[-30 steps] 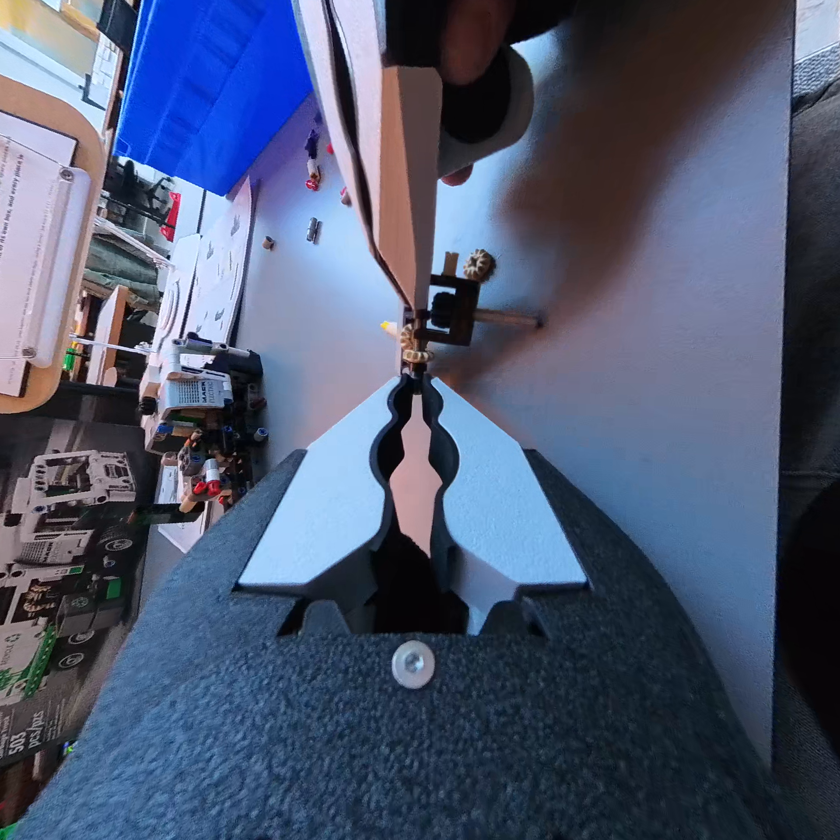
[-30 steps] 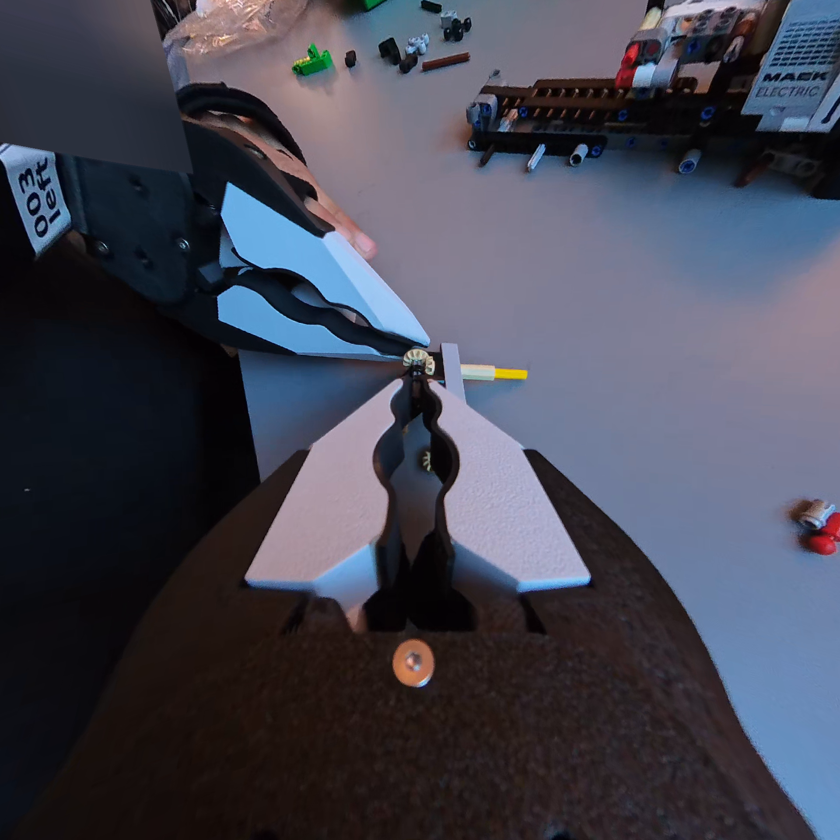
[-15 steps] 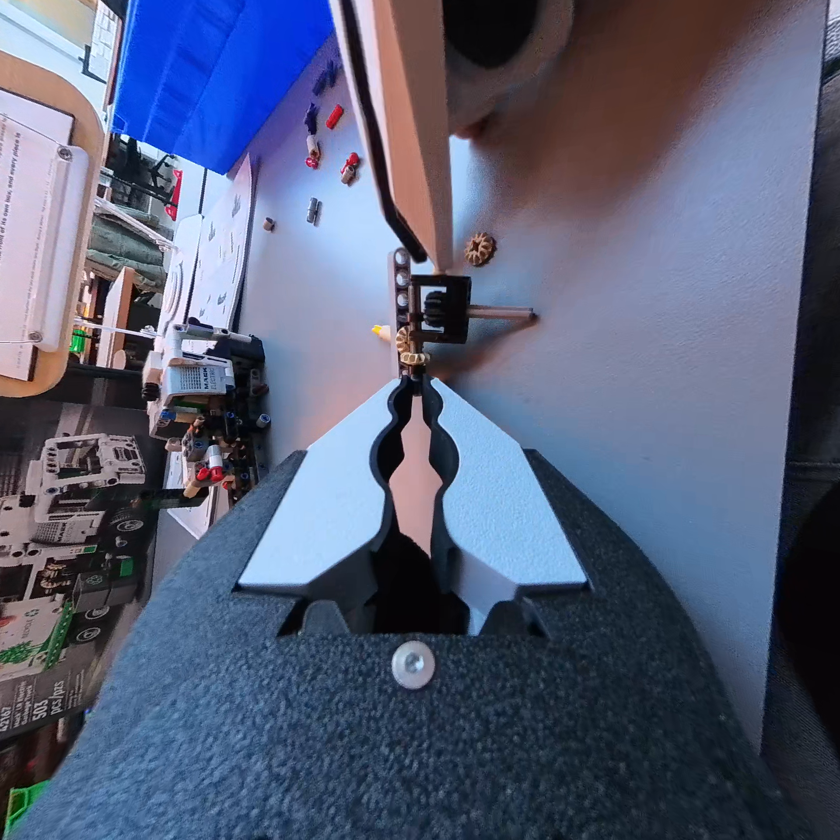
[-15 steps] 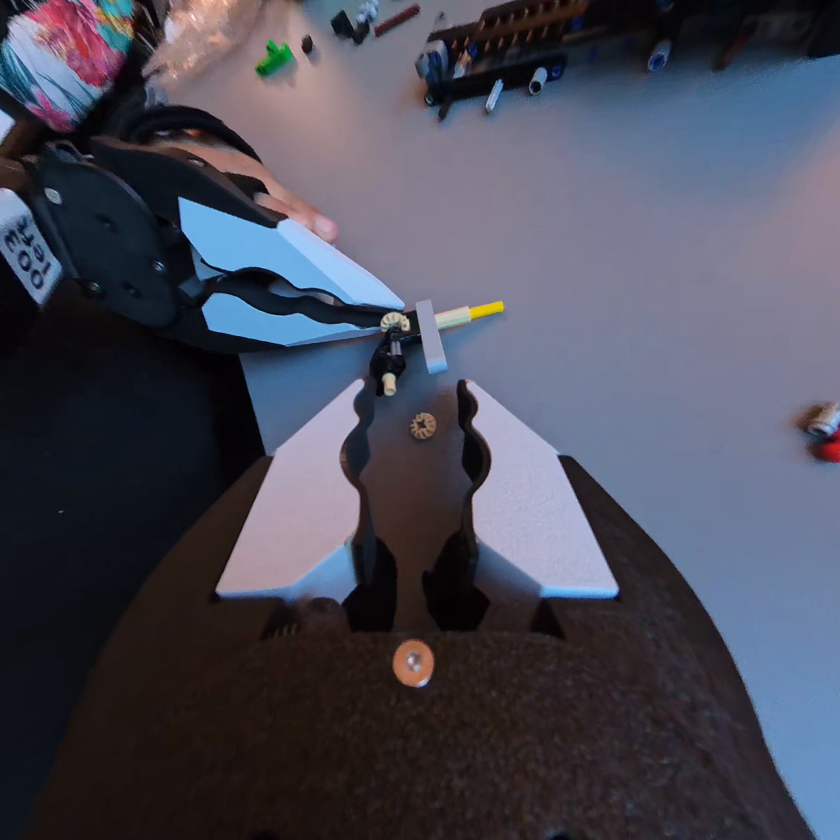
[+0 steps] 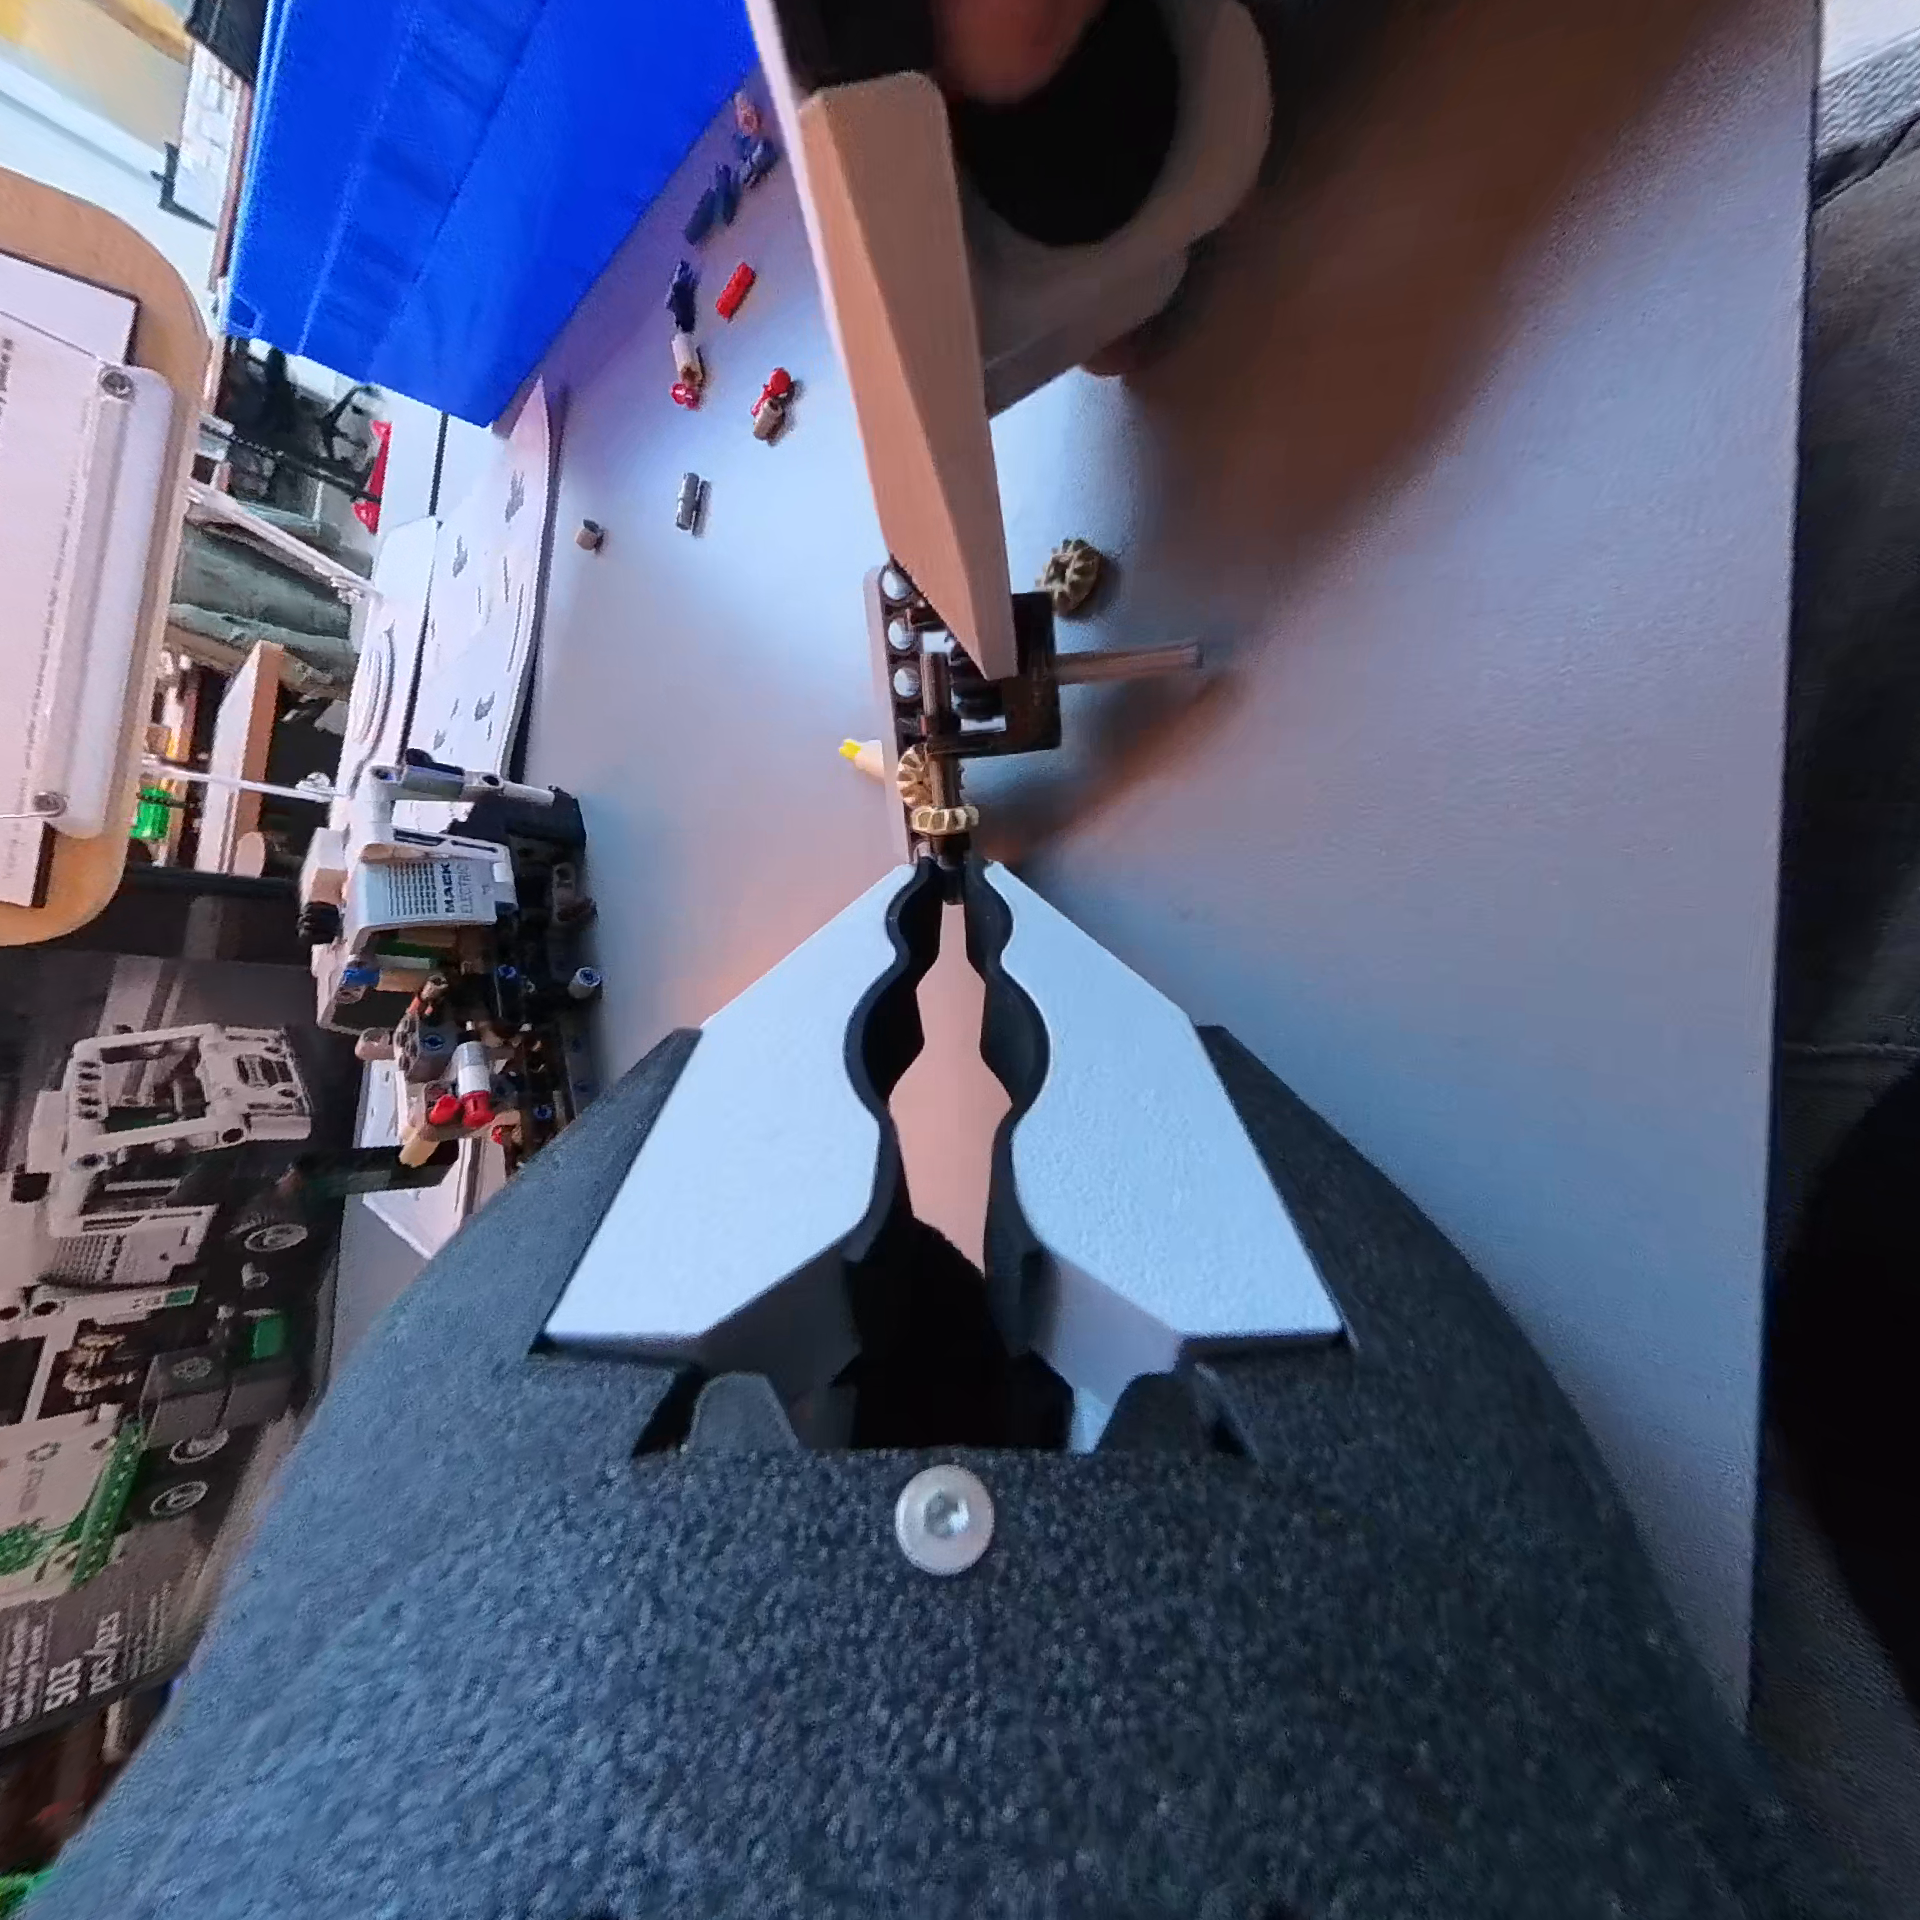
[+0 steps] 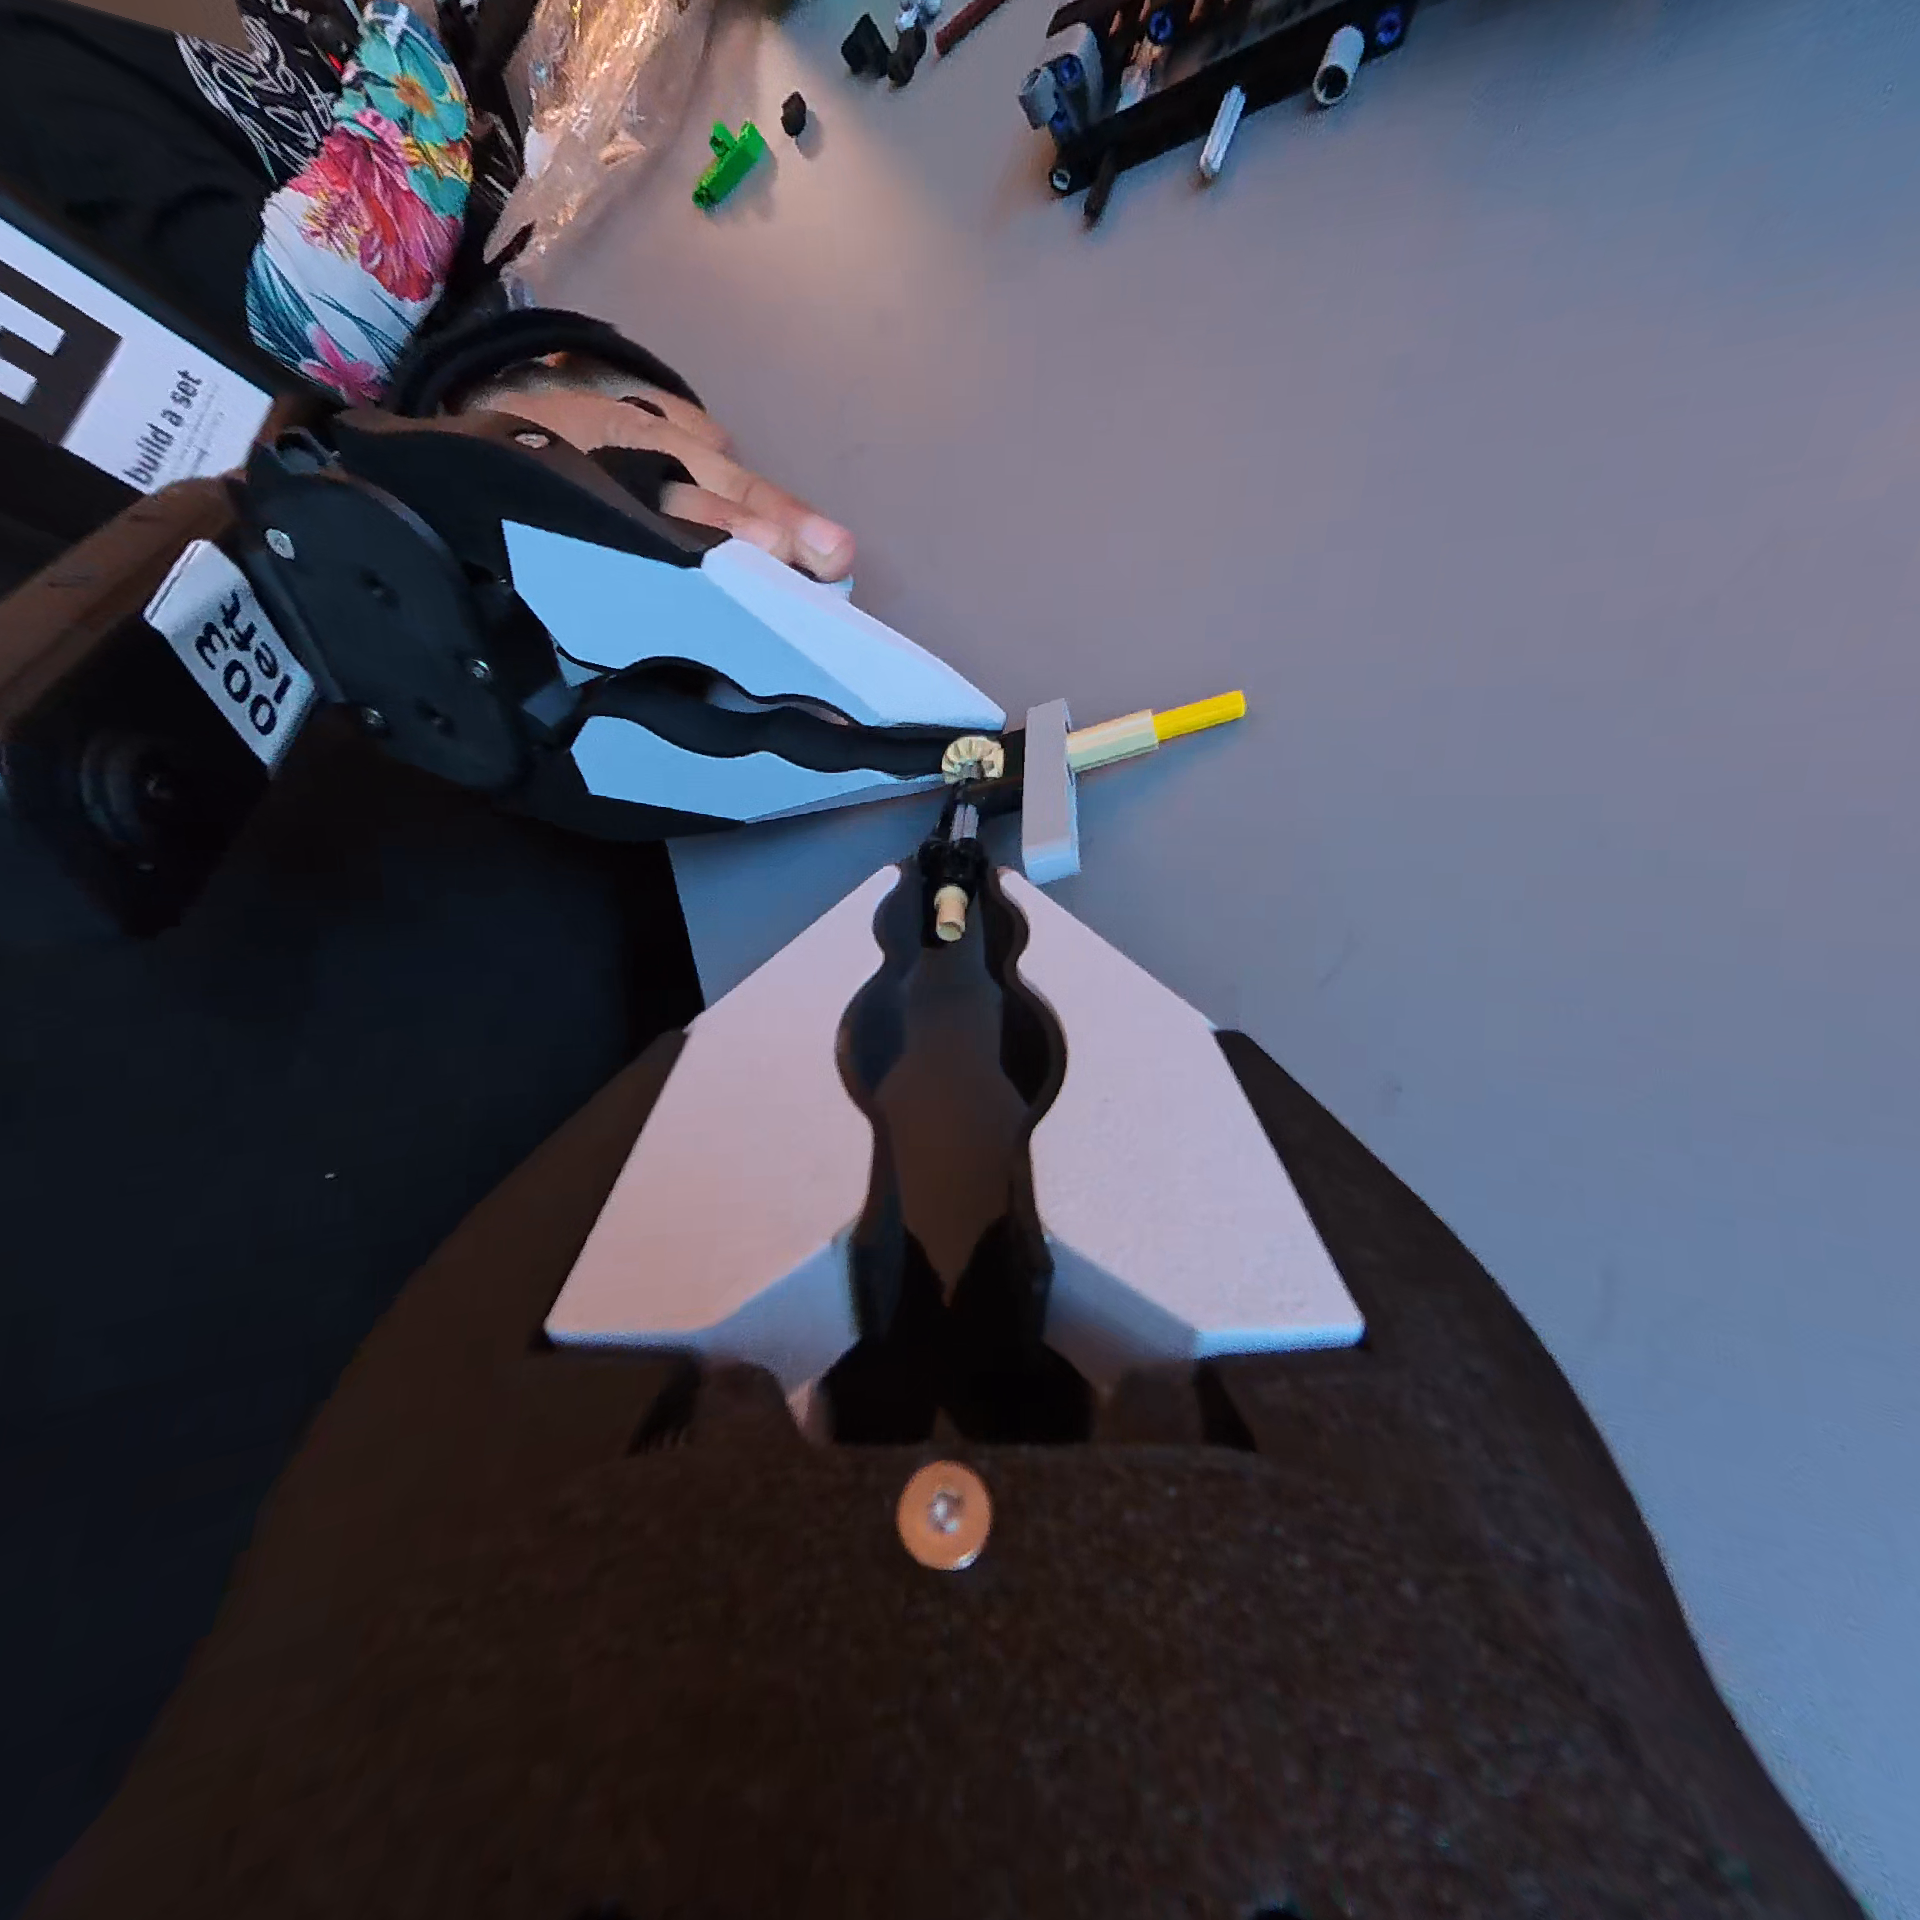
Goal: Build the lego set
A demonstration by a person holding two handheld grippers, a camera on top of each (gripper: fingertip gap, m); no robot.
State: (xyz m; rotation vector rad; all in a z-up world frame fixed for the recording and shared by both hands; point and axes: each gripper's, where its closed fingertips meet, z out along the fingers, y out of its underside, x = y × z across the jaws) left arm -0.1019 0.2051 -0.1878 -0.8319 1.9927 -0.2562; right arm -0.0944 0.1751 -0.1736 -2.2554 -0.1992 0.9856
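Left gripper (image 5: 940,883) pinched on assembly (image 5: 966,691) axle above tabletop (image 5: 1455,935) | right gripper (image 6: 951,894) narrowed around its tan end | spare gear (image 5: 1072,566) beside assembly | we steady, align squarely, push gently.

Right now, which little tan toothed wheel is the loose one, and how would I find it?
On the grey table, find the small black-framed gear assembly pinched by the left tongs. Just past its frame lies a tan gear. Unlike the two mounted gears on the axle, it lies alone, flat on the table.
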